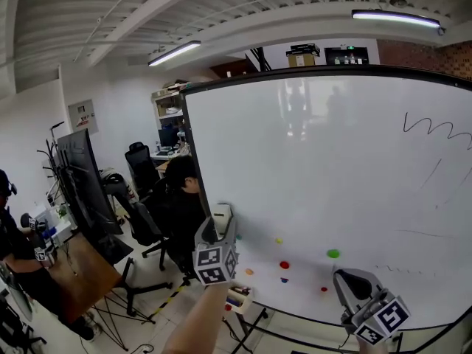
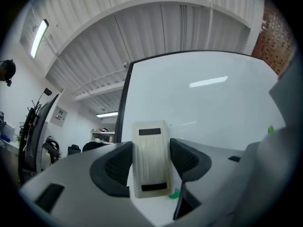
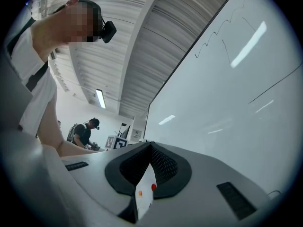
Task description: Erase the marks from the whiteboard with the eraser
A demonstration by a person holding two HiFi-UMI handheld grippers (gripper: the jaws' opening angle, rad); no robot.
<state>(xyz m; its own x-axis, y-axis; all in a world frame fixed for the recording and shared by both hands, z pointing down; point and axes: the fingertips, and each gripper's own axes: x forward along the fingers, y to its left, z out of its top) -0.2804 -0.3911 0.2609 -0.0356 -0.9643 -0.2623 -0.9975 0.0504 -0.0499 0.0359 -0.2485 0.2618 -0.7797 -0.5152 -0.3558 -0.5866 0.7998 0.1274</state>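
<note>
the left gripper (image 1: 215,234) is clamped on the eraser (image 2: 150,159), with one jaw on each long side and the block standing out past the tips. it sits low at the left edge of the whiteboard (image 1: 332,168). whether the eraser touches the board there i cannot tell. the right gripper (image 3: 150,148) is pinched closed on nothing and hangs low near the board's bottom right.

the marks are well away from the eraser: a black squiggle (image 1: 435,129) high on the right, with fainter thin lines below it. so the step in hand looks like a long carry up and across to the right.

to do it well, turn the wrist so the eraser's broad face lies flat on the board, not an edge or corner. press evenly and sweep in overlapping strokes across the squiggle, then down over the thin lines. keep the grip firm, because drag on the board could twist the block between the jaws. steer above the coloured dots (image 1: 333,254) near the bottom, which look like magnets and could be knocked off. keep the right gripper clear of the sweep.
</note>
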